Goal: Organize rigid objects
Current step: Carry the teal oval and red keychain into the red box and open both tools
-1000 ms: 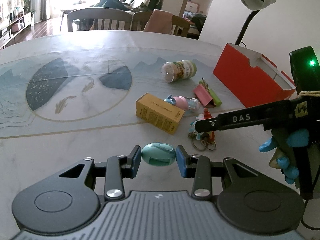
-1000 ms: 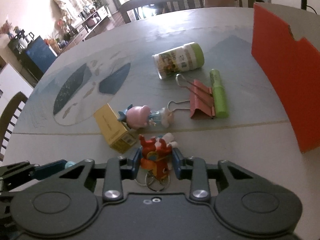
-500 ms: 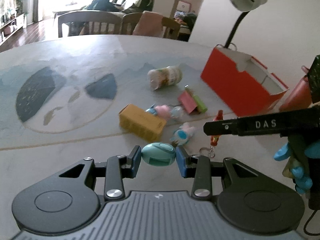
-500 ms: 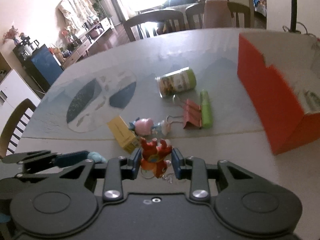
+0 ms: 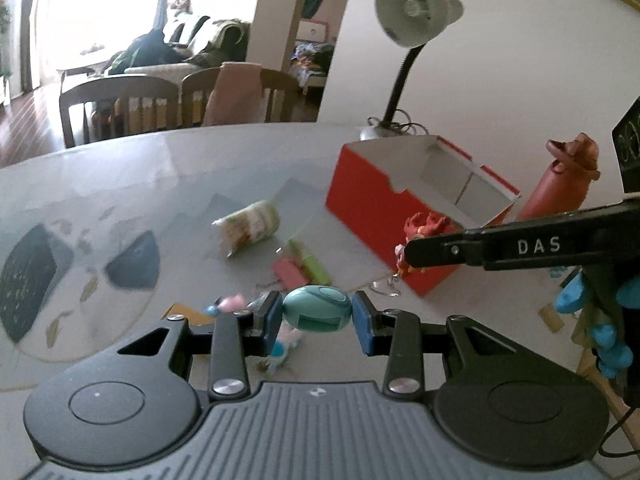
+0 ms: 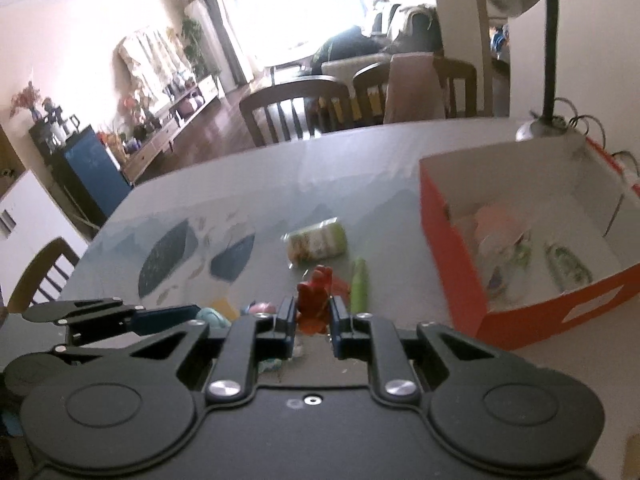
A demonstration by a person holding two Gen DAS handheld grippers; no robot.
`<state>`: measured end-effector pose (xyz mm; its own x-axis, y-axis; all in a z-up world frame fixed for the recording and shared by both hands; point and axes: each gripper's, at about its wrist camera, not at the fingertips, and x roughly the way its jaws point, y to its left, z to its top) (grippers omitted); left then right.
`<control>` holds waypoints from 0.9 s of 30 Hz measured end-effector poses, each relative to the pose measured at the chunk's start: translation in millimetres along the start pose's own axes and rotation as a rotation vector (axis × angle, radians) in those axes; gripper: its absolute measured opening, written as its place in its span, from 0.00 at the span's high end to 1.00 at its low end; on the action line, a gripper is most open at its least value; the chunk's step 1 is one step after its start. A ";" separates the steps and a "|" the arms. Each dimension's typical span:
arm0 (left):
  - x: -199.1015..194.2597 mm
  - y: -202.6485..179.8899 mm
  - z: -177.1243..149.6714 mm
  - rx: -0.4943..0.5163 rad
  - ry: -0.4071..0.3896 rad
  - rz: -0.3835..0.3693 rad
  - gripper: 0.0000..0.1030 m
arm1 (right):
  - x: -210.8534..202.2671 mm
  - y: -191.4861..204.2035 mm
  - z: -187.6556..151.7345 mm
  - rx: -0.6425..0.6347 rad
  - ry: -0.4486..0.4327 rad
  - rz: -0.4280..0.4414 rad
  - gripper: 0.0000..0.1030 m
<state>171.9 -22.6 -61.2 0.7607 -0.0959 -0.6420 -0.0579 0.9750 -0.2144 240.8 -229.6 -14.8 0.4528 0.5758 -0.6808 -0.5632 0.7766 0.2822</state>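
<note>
The red figurine keychain [image 6: 314, 305] is sitting pinched between the pads of the right gripper [image 6: 312, 316], raised above the table [image 5: 160, 184], with its key rings dangling below in the left wrist view. It looks like a small, light, stiff moulded piece; the loose rings are likely to swing, so the grip on the body is the sound one. The teal egg-shaped object [image 5: 318, 309] is being clamped across its width by the left gripper [image 5: 317, 316]; its smooth rounded shell looks slippery, so a hold across the middle is advisable. The open red box [image 6: 452, 240], already holding several items, is standing just beyond and to the right. A lying jar [image 6: 316, 243], green tube [image 6: 359, 285] and other small toys are remaining on the table.
</note>
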 end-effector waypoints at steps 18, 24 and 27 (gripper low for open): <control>53.7 -86.3 85.8 0.092 0.053 -0.102 0.64 | -25.3 -104.6 68.7 0.043 -0.091 -0.115 0.84; 93.3 -124.8 103.9 0.147 0.080 -0.124 0.64 | -14.3 -152.1 80.2 0.065 -0.088 -0.172 0.84; 116.3 -142.3 110.4 0.169 0.103 -0.130 0.64 | -4.2 -173.0 82.9 0.076 -0.077 -0.200 0.84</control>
<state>340.0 -150.4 -24.1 0.6842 -0.2341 -0.6907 0.1514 0.9720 -0.1795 393.6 -345.1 -4.8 0.6033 0.4241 -0.6754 -0.4045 0.8926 0.1991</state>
